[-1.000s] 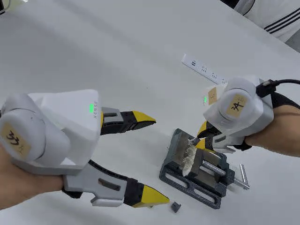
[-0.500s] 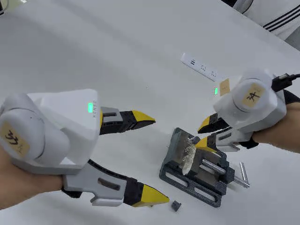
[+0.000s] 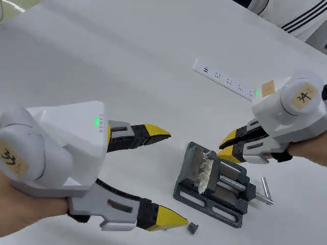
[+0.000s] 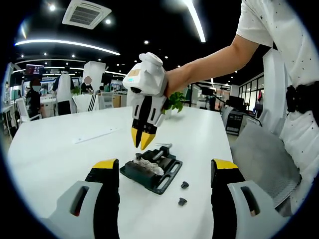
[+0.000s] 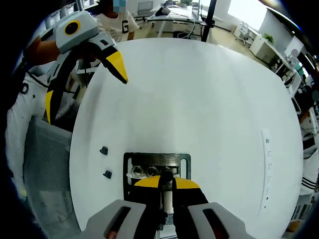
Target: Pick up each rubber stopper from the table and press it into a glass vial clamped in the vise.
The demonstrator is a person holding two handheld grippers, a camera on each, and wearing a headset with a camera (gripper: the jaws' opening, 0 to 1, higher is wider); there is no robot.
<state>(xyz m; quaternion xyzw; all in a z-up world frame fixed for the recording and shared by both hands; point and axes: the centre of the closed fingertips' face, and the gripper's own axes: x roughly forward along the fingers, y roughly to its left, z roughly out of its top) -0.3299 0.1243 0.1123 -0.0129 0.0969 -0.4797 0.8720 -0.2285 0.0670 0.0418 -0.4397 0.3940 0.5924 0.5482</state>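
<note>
Glass vials (image 5: 142,172) stand mouths-up in the vise (image 3: 204,200), rowed along its jaws. The right gripper (image 4: 141,144) is pinched narrow and empty; the left gripper (image 3: 177,178) gapes wide. Its view catches two loose stoppers (image 4: 184,184); the head view, one.

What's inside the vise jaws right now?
Clear glass vials stand in a row; the end vial wears a grey stopper. The vise hides their lower parts.

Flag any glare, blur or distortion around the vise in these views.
Head view: even light, soft shadows, sharp; clear glass vials glint pale in the dark grey metal vise. Left gripper view: fisheye bending, ceiling strip lights flare. Right gripper view: white round table nearly washed out.
</note>
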